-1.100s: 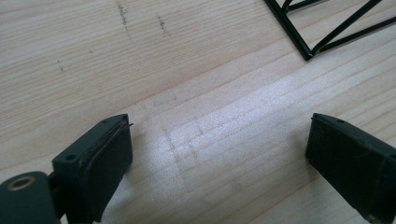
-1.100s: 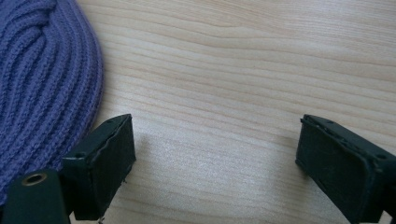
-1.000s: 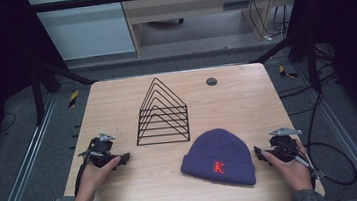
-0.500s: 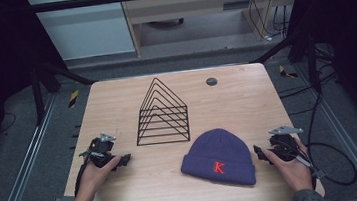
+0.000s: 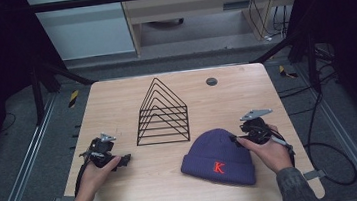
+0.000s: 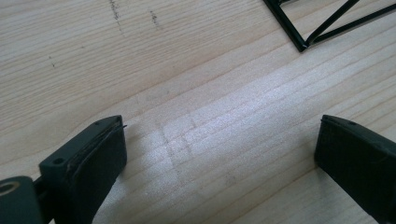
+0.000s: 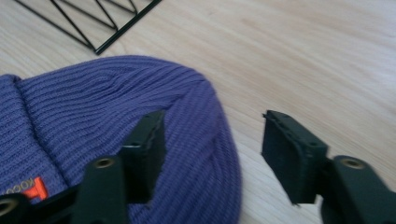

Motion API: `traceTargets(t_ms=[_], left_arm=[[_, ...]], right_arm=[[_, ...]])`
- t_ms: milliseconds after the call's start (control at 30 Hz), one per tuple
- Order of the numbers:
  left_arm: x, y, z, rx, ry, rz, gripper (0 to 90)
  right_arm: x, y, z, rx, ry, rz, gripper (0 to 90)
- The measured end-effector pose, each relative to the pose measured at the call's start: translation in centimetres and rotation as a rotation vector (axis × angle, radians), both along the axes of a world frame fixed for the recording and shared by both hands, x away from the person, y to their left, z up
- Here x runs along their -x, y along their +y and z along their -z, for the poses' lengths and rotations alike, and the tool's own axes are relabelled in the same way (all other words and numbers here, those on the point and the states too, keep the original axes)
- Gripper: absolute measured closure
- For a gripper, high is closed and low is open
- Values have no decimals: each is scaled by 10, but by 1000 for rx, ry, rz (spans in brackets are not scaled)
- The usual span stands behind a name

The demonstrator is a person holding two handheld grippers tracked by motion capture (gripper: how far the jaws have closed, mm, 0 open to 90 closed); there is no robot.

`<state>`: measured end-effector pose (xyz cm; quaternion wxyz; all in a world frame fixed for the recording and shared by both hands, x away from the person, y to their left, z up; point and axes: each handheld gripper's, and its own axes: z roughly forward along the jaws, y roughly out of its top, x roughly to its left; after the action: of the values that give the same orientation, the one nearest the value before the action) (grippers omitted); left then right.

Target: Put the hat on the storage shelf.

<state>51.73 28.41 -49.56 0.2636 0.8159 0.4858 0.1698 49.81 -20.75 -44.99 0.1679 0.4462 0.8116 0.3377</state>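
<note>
Since the earlier frame we note the right gripper has moved in to the edge of the purple beanie, lower right of centre on the bench, jaws open astride its rim. Left gripper unchanged at lower left, jaws open over bare wood. We count one beanie, one black wire rack, two grippers.

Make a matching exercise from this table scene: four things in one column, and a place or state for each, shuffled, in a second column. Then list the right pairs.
Things
1. purple beanie
2. black wire rack
3. left gripper
4. small dark disc

Places or states
A. stands upright at the middle of the table
B. open over bare wood
C. lies flat, with the open right gripper at its edge
D. near the far edge of the table

Pairs: 1-C, 2-A, 3-B, 4-D
</note>
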Motion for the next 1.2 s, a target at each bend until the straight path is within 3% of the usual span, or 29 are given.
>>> traceTargets(t_ms=[133,433,633,767,1000,1200], left_arm=[[0,0,0,-3,2,3,11],[0,-2,0,-4,4,10,4],[0,-2,0,-4,4,10,0],[0,-3,0,-1,4,6,0],[0,-3,0,-1,4,5,0],[0,-3,1,0,2,4,0]], right_arm=[[-14,10,7,25,43,-7,468],[-36,28,19,25,113,22,447],[-41,33,27,28,153,52,452],[-41,32,29,19,174,58,501],[-35,35,29,18,160,6,731],[-25,42,21,32,115,-45,773]])
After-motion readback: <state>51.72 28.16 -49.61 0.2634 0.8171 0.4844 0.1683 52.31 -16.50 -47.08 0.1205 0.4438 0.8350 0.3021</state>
